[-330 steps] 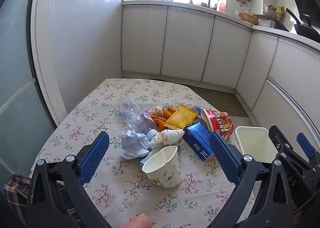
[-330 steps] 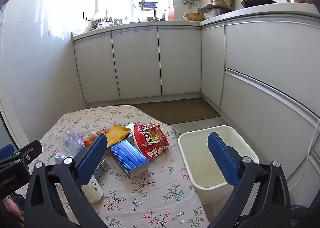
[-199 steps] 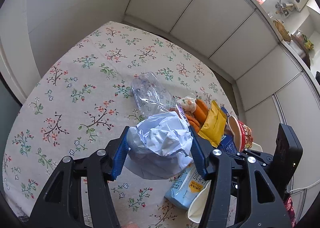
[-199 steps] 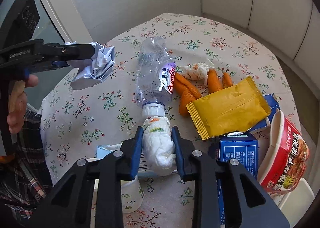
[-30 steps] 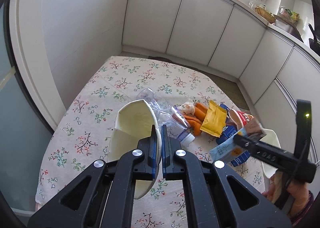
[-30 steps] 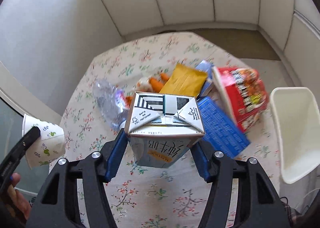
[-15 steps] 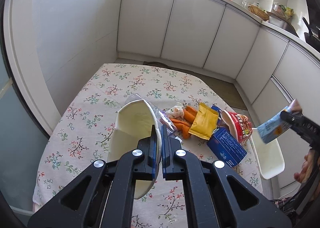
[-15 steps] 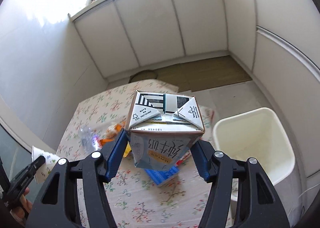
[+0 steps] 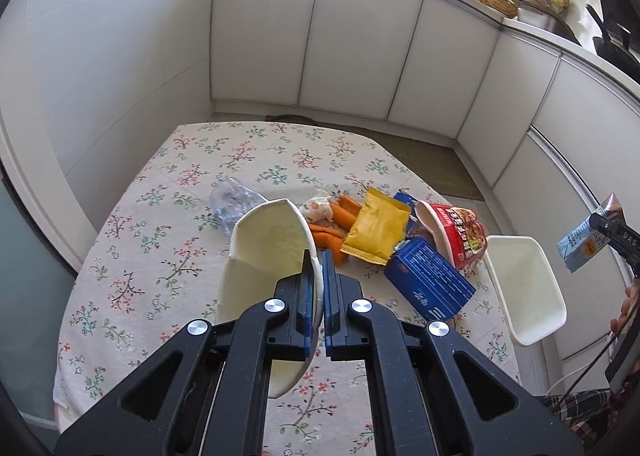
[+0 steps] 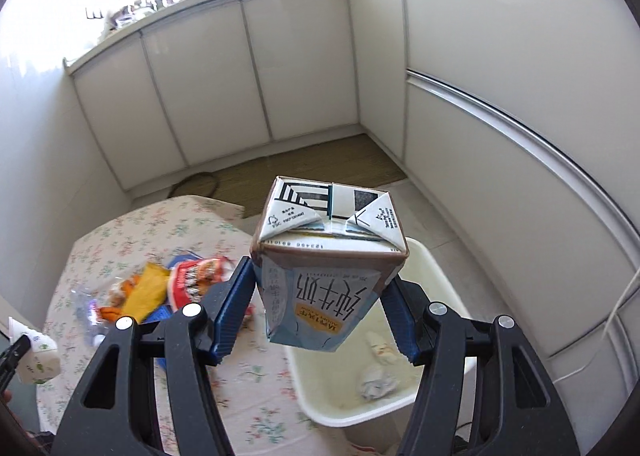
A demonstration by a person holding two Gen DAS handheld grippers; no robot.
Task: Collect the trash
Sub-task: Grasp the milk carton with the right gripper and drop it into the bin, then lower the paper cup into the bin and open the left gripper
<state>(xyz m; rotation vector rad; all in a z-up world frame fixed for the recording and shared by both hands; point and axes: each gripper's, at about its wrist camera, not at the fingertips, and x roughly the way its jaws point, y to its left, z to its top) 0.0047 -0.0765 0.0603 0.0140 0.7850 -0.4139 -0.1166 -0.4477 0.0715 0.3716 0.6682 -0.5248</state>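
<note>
My left gripper (image 9: 316, 268) is shut on the rim of a white paper cup (image 9: 268, 256) and holds it above the flowered table (image 9: 168, 256). My right gripper (image 10: 320, 296) is shut on a milk carton (image 10: 326, 264) and holds it over the white trash bin (image 10: 444, 280), which stands beside the table and has crumpled paper (image 10: 376, 382) inside. The carton (image 9: 586, 240) and the bin (image 9: 520, 288) also show at the right of the left wrist view. On the table lie a crushed plastic bottle (image 9: 232, 203), a yellow packet (image 9: 378, 225), a blue box (image 9: 428, 280) and a red noodle cup (image 9: 456, 228).
Orange peels (image 9: 332, 223) and a small wrapped wad (image 9: 318, 207) lie among the trash. White kitchen cabinets (image 9: 352, 47) ring the room. A brown floor mat (image 10: 304, 171) lies past the table.
My right gripper has carried the milk carton from above the table to above the bin. My left gripper has risen a little with the cup.
</note>
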